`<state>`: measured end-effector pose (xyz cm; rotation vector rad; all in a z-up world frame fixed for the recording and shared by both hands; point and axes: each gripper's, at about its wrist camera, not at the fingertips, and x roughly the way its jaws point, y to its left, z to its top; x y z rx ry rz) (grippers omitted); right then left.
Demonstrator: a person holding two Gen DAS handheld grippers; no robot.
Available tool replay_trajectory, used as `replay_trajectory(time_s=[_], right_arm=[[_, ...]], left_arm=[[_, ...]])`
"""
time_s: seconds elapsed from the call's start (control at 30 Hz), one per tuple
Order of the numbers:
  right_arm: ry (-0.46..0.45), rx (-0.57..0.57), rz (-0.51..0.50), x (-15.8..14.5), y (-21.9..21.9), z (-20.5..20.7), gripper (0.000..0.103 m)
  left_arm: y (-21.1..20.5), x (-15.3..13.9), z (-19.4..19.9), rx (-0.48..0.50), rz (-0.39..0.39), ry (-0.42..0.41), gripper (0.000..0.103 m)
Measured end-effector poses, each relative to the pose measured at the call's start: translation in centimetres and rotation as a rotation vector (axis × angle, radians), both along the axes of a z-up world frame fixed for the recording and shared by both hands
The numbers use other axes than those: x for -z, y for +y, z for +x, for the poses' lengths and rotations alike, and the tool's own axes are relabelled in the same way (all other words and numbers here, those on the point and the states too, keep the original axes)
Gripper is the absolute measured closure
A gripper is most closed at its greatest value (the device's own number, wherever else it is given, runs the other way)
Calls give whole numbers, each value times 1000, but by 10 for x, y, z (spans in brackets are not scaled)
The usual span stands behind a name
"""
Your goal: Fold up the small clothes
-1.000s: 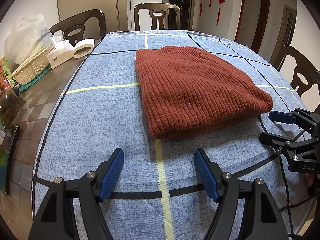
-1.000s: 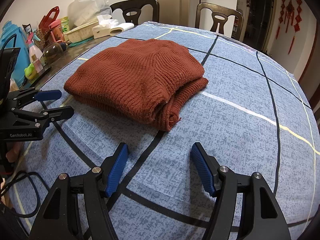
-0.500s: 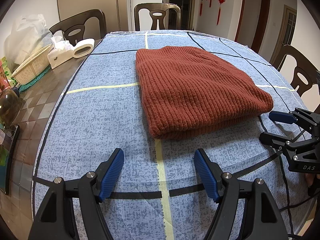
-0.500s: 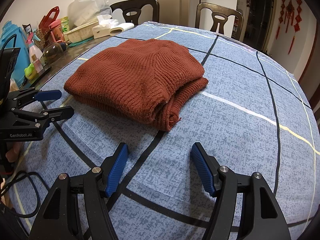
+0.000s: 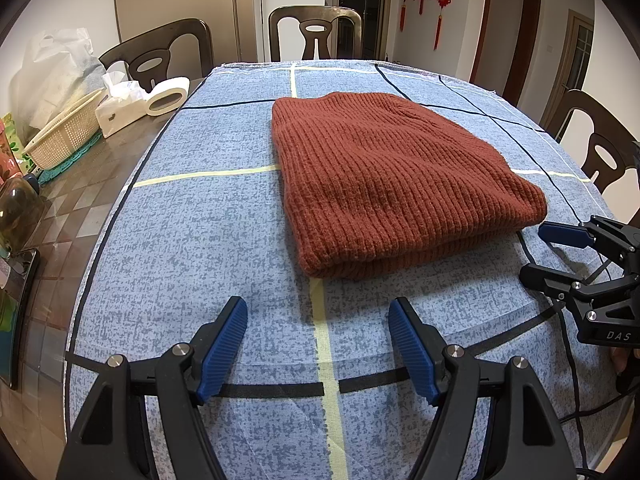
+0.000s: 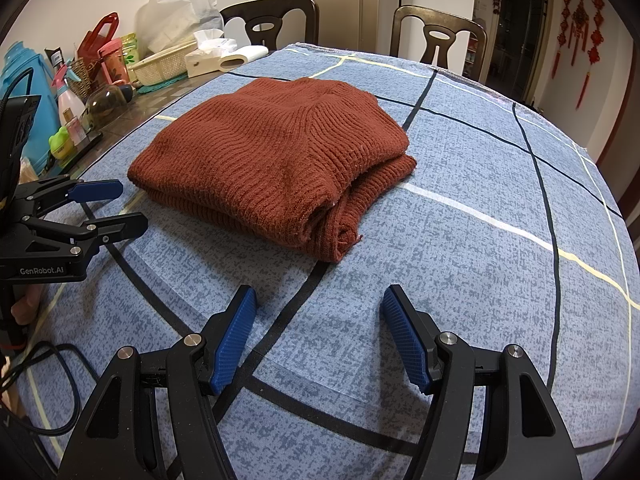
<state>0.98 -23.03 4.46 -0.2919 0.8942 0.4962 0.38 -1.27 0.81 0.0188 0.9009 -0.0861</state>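
A rust-red knitted sweater [image 5: 384,184] lies folded into a thick rectangle on the blue checked tablecloth [image 5: 200,240]; it also shows in the right wrist view [image 6: 276,160]. My left gripper [image 5: 318,308] is open and empty, low over the cloth just short of the sweater's near edge. My right gripper [image 6: 318,300] is open and empty, just short of the sweater's folded corner. Each gripper shows in the other's view, the right one [image 5: 536,252] beside the sweater's right side, the left one [image 6: 128,206] beside its left side.
Dark wooden chairs [image 5: 316,32] stand round the table. On the bare table to the left are a wicker basket [image 5: 64,136], a tissue box [image 5: 120,112], a paper roll [image 5: 168,96], bottles and a spray bottle [image 6: 68,100]. A black cable [image 6: 48,392] lies by the near edge.
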Motion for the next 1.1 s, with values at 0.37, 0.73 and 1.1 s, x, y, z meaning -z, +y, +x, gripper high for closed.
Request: replay_trajectory(time_s=[0.37, 0.73, 1.1], right_arm=[[0, 0, 0, 0, 0, 0, 37], [0, 0, 0, 0, 0, 0, 37], [0, 0, 0, 0, 0, 0, 37]], left_arm=[[0, 0, 0, 0, 1, 0, 27], [-1, 0, 0, 0, 1, 1, 27], [-1, 0, -1, -3, 0, 1, 26]])
